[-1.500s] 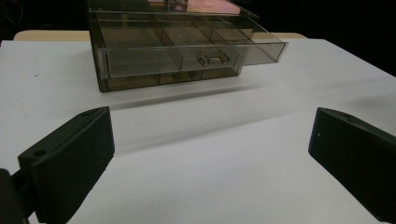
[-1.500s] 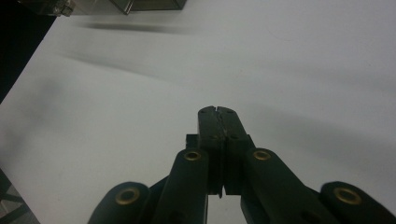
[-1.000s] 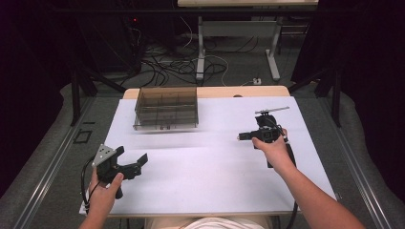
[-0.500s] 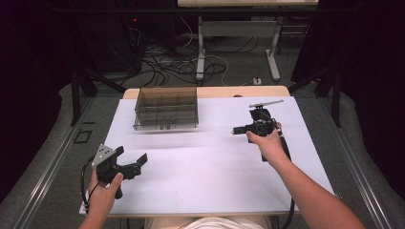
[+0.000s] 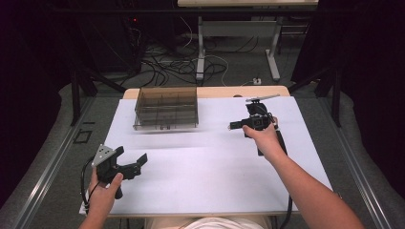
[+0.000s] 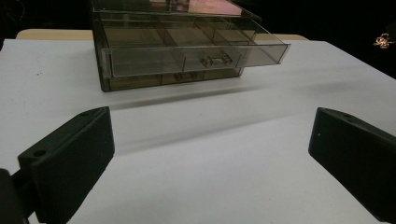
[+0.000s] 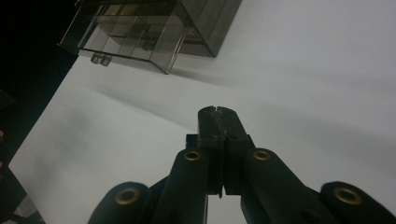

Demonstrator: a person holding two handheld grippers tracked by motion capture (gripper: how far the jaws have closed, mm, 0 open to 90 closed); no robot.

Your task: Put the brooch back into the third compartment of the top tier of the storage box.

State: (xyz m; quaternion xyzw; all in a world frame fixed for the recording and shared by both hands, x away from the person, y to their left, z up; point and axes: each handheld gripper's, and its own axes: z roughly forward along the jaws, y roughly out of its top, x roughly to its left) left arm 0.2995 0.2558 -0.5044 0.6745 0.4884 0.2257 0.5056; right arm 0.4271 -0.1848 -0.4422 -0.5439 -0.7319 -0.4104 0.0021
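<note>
Two tongs: the right tongs [image 5: 237, 125], pinched shut and empty, have moved farther up toward the box [image 5: 166, 108]; the left tongs [image 5: 133, 161] stay wide open, empty; maybe the box drawer comes next.

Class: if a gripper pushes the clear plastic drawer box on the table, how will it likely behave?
The drawer box looks like thin, rigid see-through plastic with no visible contents, so it is probably light and would slide on the smooth white table rather than tip, being low and wide. Its top drawer stands pulled out and may shift first.
</note>
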